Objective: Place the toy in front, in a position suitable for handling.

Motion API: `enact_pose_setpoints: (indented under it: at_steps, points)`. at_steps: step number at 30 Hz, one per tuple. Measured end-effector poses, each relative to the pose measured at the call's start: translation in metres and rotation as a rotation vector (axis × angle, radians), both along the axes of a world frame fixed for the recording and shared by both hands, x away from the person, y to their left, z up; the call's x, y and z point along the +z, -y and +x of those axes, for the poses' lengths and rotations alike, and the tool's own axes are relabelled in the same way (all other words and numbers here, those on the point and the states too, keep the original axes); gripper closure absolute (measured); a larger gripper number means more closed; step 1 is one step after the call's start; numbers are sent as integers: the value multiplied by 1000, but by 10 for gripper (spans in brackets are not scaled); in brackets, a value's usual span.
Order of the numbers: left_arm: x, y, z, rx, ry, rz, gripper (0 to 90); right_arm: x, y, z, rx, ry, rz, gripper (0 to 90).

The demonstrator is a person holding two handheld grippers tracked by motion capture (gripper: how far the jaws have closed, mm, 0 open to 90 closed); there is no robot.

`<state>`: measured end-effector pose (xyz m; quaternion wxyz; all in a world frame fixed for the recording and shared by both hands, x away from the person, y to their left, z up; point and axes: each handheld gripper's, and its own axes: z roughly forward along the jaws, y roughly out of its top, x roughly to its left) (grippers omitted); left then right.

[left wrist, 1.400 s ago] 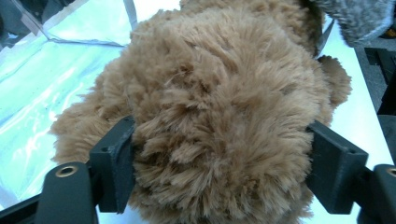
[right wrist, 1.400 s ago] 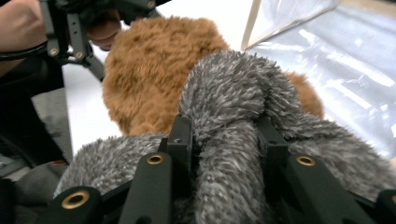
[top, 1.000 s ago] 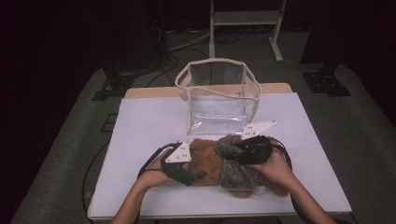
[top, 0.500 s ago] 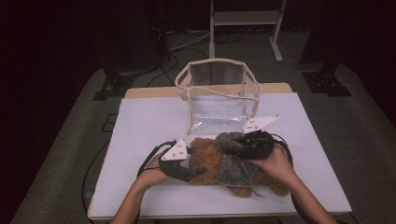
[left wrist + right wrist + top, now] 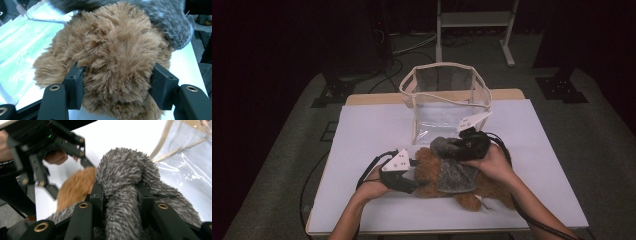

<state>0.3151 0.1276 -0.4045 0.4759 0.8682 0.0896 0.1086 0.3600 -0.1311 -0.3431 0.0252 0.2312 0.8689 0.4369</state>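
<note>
A brown plush toy (image 5: 428, 170) lies on the white table (image 5: 372, 135), partly covered by a grey fuzzy cloth (image 5: 457, 176). My left gripper (image 5: 419, 183) comes in from the toy's left. Its jaws have just been closing, and in the left gripper view both pads (image 5: 76, 86) sink into the brown fur (image 5: 115, 57). My right gripper (image 5: 453, 148) is over the toy's top and is shut on a fold of the grey cloth (image 5: 125, 170), which bulges between its fingers (image 5: 96, 195). The toy's lower body is hidden under the cloth and the person's right hand.
A clear plastic bag with beige trim (image 5: 447, 97) stands open just behind the toy, close to the right gripper. Bare white tabletop lies to the left and far right. The front table edge is near the person's forearms. Beyond the table stands a metal stand (image 5: 474, 20).
The left gripper's jaws have narrowed onto the brown toy's head. The right gripper has lifted and shifted left toward the bag, pulling the grey cloth with it.
</note>
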Motion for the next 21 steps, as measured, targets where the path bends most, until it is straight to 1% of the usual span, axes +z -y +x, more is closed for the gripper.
enact_pose_setpoints:
  at_steps: [2, 3, 5, 6, 8, 10, 12, 15, 16, 18, 19, 20, 21]
  points:
    - [0, 0, -1, -4, 3, 0, 383, -2, -11, 10, 9, -12, 9, 654]
    - [0, 1, -1, -8, 7, 2, 384, -2, -15, 14, 15, -11, 0, 654]
    - [0, 2, -3, -21, 11, 5, 385, -5, -25, 22, 18, -30, -10, 654]
    - [0, 2, -3, -25, 14, 9, 386, -8, -34, 29, 25, -45, -13, 654]
    - [0, 2, -4, -38, 19, 16, 385, -11, -44, 36, 31, -65, -28, 654]
    - [0, 2, -4, -38, 20, 25, 383, -17, -53, 42, 41, -82, -52, 653]
    - [-1, 0, -4, -31, 10, 14, 372, -18, -57, 45, 44, -91, -70, 653]
    - [-2, 0, -4, -31, 24, 18, 351, -16, -51, 40, 40, -78, -68, 656]
    - [-2, 0, -4, -26, 17, 13, 347, -15, -48, 38, 36, -71, -68, 657]
    - [-3, 0, -3, -18, 18, 9, 343, -10, -38, 30, 36, -53, -58, 658]
    - [-3, -1, -2, -11, 11, 2, 341, -9, -33, 27, 32, -48, -53, 659]
    - [-3, -1, -2, -8, 10, 1, 341, -6, -25, 22, 34, -36, -50, 659]
    - [-3, -1, -1, -2, 10, 3, 340, -5, -21, 18, 30, -35, -47, 659]
